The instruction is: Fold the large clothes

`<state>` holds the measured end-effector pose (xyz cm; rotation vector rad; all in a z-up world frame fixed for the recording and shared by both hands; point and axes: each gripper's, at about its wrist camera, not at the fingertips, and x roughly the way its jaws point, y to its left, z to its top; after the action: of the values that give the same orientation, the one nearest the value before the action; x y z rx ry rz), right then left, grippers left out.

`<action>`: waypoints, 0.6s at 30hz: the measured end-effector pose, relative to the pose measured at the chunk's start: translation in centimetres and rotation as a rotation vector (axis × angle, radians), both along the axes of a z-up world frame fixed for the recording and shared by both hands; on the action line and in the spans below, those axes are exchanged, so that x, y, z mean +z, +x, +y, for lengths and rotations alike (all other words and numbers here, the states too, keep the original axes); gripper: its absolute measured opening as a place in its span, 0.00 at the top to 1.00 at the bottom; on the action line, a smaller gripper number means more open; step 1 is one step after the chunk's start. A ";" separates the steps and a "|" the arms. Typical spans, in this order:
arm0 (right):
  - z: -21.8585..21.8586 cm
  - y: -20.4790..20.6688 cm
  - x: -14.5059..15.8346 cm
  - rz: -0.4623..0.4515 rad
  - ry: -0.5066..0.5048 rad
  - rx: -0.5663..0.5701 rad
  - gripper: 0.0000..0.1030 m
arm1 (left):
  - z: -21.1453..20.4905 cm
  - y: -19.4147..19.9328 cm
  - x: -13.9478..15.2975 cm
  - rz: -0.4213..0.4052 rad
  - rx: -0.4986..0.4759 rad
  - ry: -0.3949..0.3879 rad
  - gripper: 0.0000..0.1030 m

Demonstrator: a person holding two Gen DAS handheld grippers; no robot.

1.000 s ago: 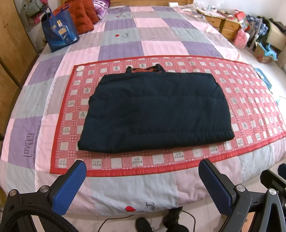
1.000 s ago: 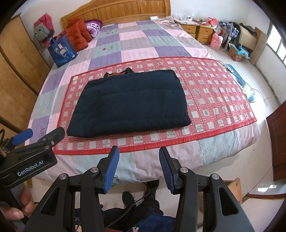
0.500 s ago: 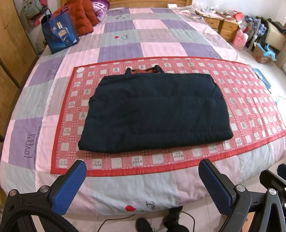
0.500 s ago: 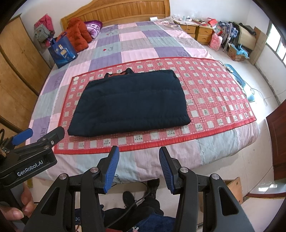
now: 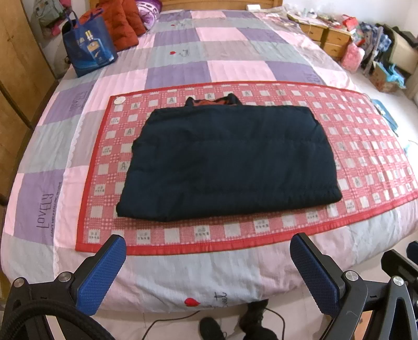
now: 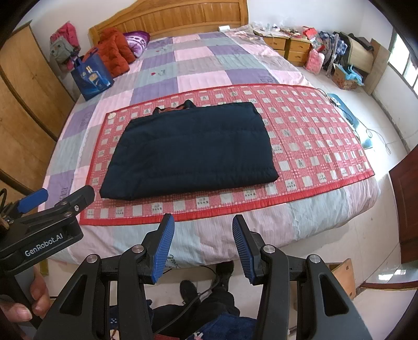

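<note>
On the bed [image 5: 235, 47], a folded dark jacket [image 5: 230, 162].
It lies flat on the red checked mat [image 5: 365, 157]; left tongs [image 5: 207, 264] and right tongs [image 6: 201, 235] hover parted, empty.

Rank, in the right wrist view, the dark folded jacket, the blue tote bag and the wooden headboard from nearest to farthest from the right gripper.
From the right gripper:
1. Dark folded jacket, straight ahead on the red checked mat.
2. Blue tote bag, far left on the bed.
3. Wooden headboard, at the bed's far end.
</note>
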<state>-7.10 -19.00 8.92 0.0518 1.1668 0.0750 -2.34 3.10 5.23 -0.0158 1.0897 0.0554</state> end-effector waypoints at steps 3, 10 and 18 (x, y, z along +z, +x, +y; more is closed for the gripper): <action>0.2 0.2 0.2 -0.003 0.000 0.000 0.52 | -0.1 -0.1 0.2 -0.007 0.000 0.005 0.00; 0.5 0.3 0.1 0.002 0.001 0.000 0.52 | -0.2 -0.3 0.2 -0.008 0.001 0.011 0.00; 0.8 0.3 0.0 0.001 0.001 -0.001 0.52 | 0.4 -0.2 -0.3 -0.004 -0.009 0.007 0.00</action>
<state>-6.81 -18.17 8.96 0.0533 1.1679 0.0750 -2.50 3.52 4.97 -0.0046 1.0853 0.0506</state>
